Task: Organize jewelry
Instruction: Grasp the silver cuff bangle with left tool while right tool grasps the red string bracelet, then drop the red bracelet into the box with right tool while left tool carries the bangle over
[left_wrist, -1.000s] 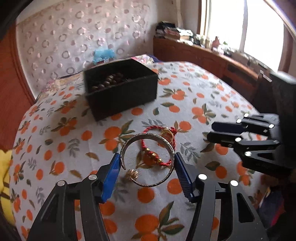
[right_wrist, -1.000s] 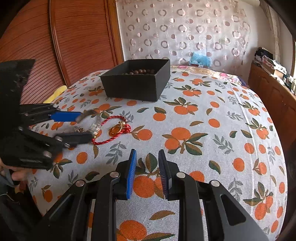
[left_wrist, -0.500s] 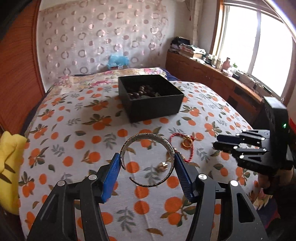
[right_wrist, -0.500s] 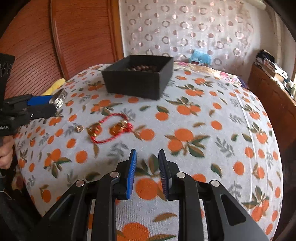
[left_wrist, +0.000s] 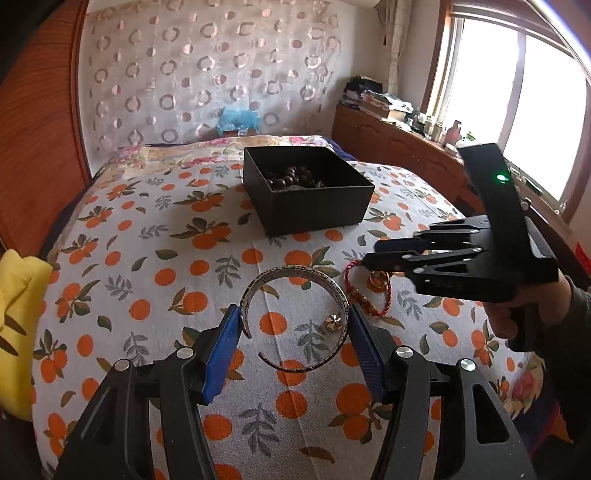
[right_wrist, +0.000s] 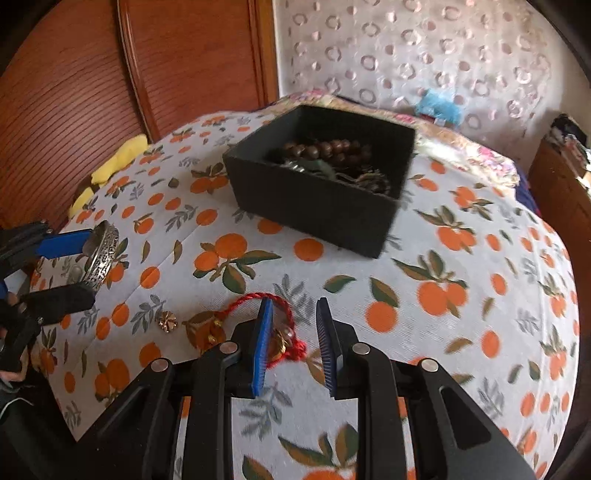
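Note:
My left gripper (left_wrist: 293, 321) is shut on a silver cuff bangle (left_wrist: 295, 273) and holds it above the orange-print cloth; the bangle also shows in the right wrist view (right_wrist: 101, 254). A red cord bracelet (left_wrist: 369, 295) with gold beads and a gold charm lies on the cloth. My right gripper (right_wrist: 293, 321) is open and hovers right over the red bracelet (right_wrist: 258, 299), which lies partly between its fingers. A small gold stud (right_wrist: 168, 321) lies to the left of it. A black box (right_wrist: 317, 181) holding brown beads stands farther back; it also shows in the left wrist view (left_wrist: 306, 188).
The table (right_wrist: 461, 258) is round with an orange-print cloth. A yellow cushion (left_wrist: 18, 325) sits at the left edge. A wooden panel (right_wrist: 92, 92) and a curtain stand behind. A wooden sideboard (left_wrist: 399, 140) runs under the window at the right.
My left gripper has risen and drawn back with the bangle. My right gripper has moved forward and left, down over the red bracelet.

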